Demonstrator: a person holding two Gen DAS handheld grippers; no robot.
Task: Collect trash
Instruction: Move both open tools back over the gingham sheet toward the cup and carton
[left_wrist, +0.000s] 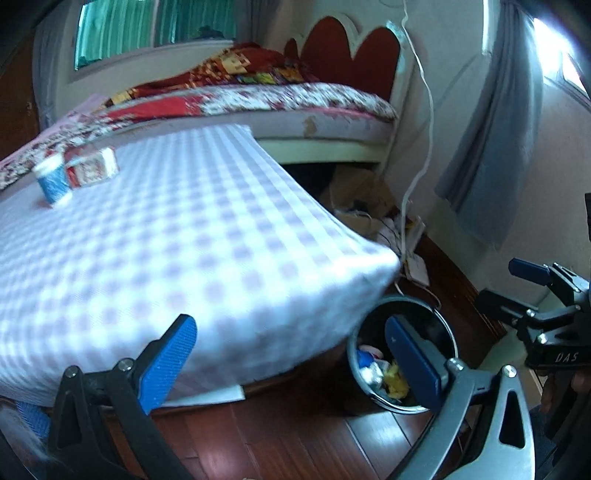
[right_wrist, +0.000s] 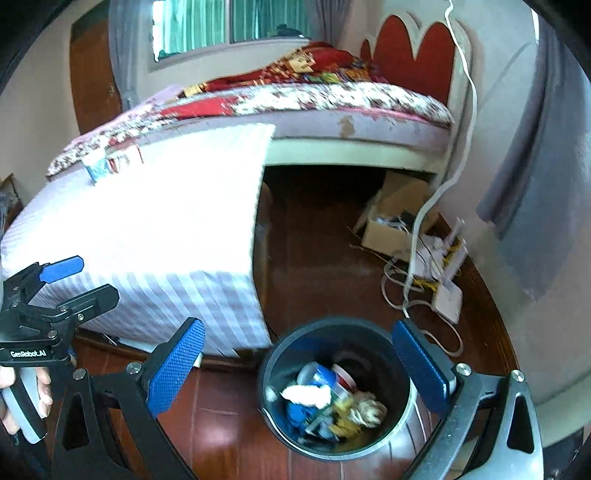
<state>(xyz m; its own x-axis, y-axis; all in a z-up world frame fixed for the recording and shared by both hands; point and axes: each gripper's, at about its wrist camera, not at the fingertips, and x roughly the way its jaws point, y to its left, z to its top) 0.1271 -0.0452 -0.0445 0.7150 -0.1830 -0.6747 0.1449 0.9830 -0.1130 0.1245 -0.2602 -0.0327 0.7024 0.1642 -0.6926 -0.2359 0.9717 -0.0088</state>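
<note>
I see the checked table (left_wrist: 192, 229) filling the left, its near corner overhanging the bin (right_wrist: 334, 387). Open wooden floor (right_wrist: 317, 258) runs from the table edge back under the bed (right_wrist: 332, 122). The bin stands on the floor, holding mixed trash (right_wrist: 325, 400). A blue-and-white cup (left_wrist: 53, 179) and a red carton (left_wrist: 92, 168) stand touching near the table's far edge. My right gripper (right_wrist: 299, 373) hangs over the bin, jaws wide, empty. My left gripper (left_wrist: 291, 363) is also wide, empty.
</note>
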